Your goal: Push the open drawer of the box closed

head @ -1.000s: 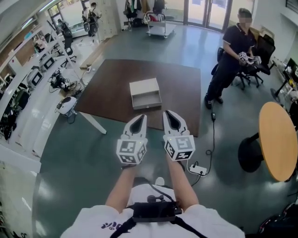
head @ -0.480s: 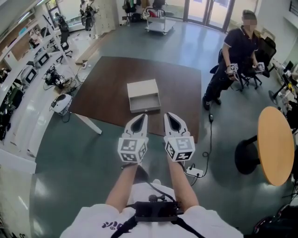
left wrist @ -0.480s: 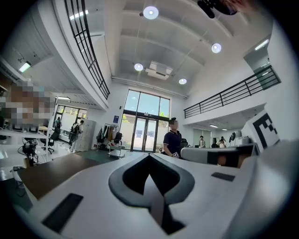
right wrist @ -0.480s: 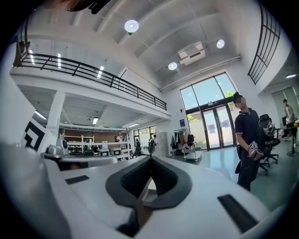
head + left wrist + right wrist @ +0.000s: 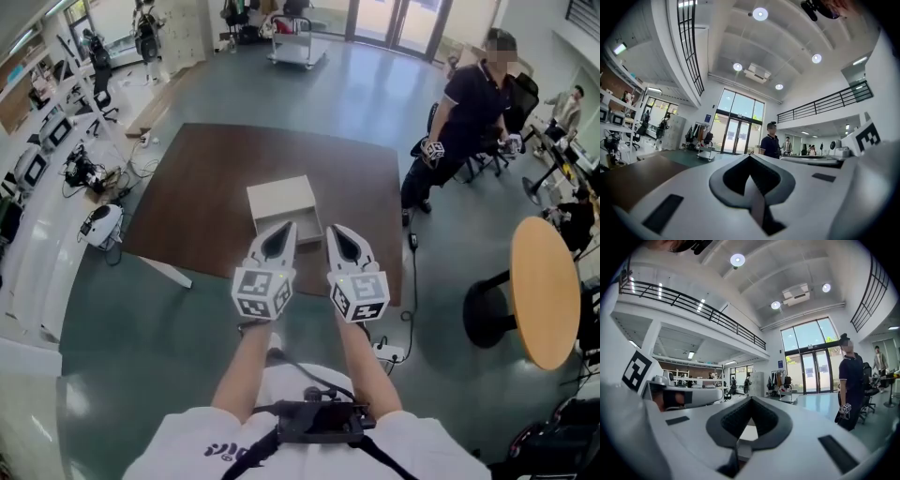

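1. The box (image 5: 279,195) lies on the dark brown table (image 5: 187,187), and its open drawer (image 5: 307,227) faces the person who carries the tools. I think it is placed so that a straight push away from the body can close it
2. The left hand-held gripper (image 5: 279,236) has its jaws pressed together with nothing between them, and the right hand-held gripper (image 5: 343,239) is closed and empty in the same way. For a push no grasp is needed, and closed jaws make one firm, blunt tip
3. Both tools are held side by side and level, pointing toward the drawer front. My judgement is that two tips on the front, one near each side, can press it evenly, so the drawer does not turn and jam
4. In the head view the tips overlap the near edge of the drawer, but I cannot tell whether they touch it. The drawer is not yet closed
5. The box is light-looking and stands free on the table, so a hard push may slide the whole box instead of the drawer
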`<action>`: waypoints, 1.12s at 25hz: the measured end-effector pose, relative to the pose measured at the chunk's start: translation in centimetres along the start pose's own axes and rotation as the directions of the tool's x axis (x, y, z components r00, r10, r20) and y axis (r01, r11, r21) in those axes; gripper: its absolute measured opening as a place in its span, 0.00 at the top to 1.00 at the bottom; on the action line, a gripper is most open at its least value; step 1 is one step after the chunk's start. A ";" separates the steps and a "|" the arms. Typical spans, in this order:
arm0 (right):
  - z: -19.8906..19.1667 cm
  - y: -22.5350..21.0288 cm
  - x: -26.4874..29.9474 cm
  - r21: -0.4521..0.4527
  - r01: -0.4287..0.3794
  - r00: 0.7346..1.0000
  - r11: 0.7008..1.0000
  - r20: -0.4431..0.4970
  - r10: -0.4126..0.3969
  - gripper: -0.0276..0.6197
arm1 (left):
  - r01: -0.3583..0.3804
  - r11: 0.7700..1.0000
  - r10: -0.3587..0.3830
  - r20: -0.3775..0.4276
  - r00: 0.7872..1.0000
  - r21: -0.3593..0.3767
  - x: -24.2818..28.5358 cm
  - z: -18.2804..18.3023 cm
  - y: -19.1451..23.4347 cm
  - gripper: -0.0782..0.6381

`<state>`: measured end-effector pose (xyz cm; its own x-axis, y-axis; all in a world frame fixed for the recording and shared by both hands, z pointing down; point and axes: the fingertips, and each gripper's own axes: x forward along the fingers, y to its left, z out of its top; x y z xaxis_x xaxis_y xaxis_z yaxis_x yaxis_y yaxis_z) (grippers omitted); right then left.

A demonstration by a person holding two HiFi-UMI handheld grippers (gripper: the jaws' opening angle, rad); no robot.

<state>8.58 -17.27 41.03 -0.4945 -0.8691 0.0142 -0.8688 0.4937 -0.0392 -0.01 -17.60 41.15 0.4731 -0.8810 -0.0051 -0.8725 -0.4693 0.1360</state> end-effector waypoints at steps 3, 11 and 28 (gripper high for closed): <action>0.3 0.3 3.1 -0.025 0.033 0.999 0.999 0.009 -0.033 0.95 | 0.028 0.999 -0.029 0.021 0.999 0.027 1.4 1.2 2.4 0.88; -2.1 2.2 9.1 -0.047 0.069 0.997 0.997 -0.028 -0.071 0.95 | 0.063 0.997 -0.063 0.011 0.998 0.040 4.4 -0.2 8.5 0.88; -12.7 -2.0 9.1 -0.039 0.144 0.943 0.989 -0.298 -0.149 0.95 | 0.163 0.987 -0.163 -0.059 0.985 -0.007 9.6 -4.9 10.6 0.88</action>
<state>5.48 -25.74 53.94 -0.3448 -0.8834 0.3173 -0.9312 0.3644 0.0025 -4.09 -30.76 47.40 0.6152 -0.7878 0.0311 -0.7830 -0.6059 0.1405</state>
